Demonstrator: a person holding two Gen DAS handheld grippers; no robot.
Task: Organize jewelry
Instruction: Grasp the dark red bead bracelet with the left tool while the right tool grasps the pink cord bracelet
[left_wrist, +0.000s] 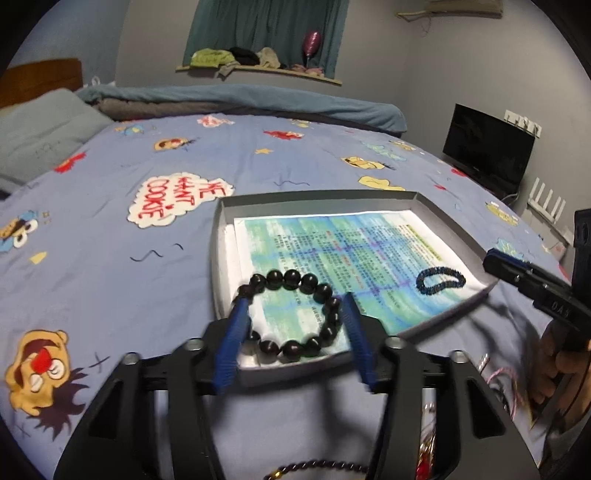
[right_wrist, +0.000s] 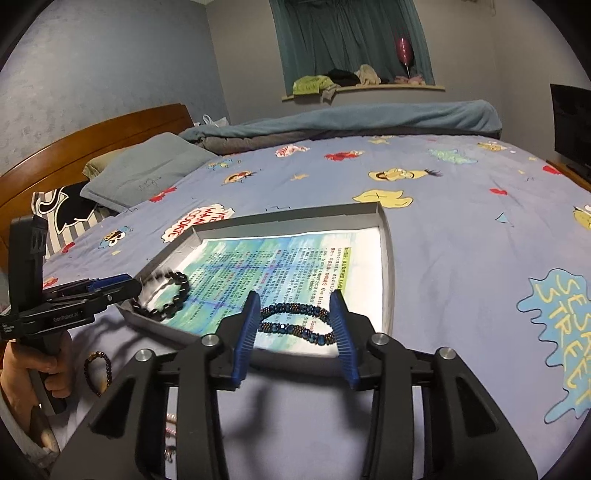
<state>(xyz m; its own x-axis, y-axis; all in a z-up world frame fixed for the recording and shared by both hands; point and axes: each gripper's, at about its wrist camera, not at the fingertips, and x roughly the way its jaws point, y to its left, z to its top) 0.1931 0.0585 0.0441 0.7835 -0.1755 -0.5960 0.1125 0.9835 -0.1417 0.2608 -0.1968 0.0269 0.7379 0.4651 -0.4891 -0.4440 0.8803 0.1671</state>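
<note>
We note, at the left of the scene, the left gripper (left_wrist: 293, 299) poised over the near left corner of the grey tray (left_wrist: 218, 258), its blue fingers (left_wrist: 236, 332) spread wide on either side of the black bead bracelet (left_wrist: 295, 314). The bracelet lies flat on the printed sheet (left_wrist: 332, 240) lining the tray; the pads appear clear of the beads, though blur near the left pad leaves contact there uncertain. On the bedsheet (right_wrist: 461, 221) before the tray, near the hand (right_wrist: 26, 365) holding the left gripper, we see a dark red bead bracelet (right_wrist: 96, 373). Moving right, the right gripper (right_wrist: 295, 299) sits at the tray's near right corner, fingers moderately apart, flanking the blue beaded bracelet (right_wrist: 295, 321), which rests on the sheet untouched by either pad.
</note>
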